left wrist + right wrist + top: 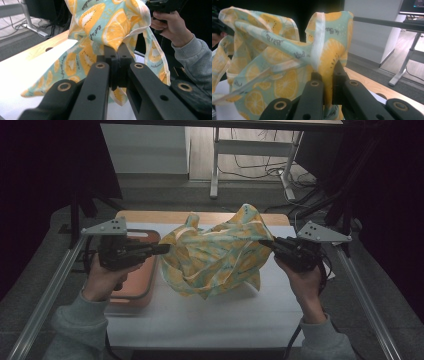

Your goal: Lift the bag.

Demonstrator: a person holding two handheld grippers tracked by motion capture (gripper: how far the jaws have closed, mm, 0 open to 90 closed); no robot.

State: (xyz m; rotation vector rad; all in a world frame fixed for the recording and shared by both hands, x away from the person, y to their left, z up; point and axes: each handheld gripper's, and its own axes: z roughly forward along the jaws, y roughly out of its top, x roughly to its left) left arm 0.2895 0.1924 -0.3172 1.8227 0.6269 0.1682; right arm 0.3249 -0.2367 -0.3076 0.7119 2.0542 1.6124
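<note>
Above table | cloth (215, 257) crumpled, orange-slice print, teal | L tool (165, 249) + R tool (264, 243) both clamp it

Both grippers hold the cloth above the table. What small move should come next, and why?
Probably draw the two grippers apart. The left gripper and right gripper are each shut on an edge of the cloth, which hangs crumpled and slack between them, its lower folds near the table. Spreading should pull it flat.

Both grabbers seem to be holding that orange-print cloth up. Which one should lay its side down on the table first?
Probably the right gripper: white table lies bare beneath it, while the left gripper hangs by the orange tray. Both are shut on the cloth.
</note>
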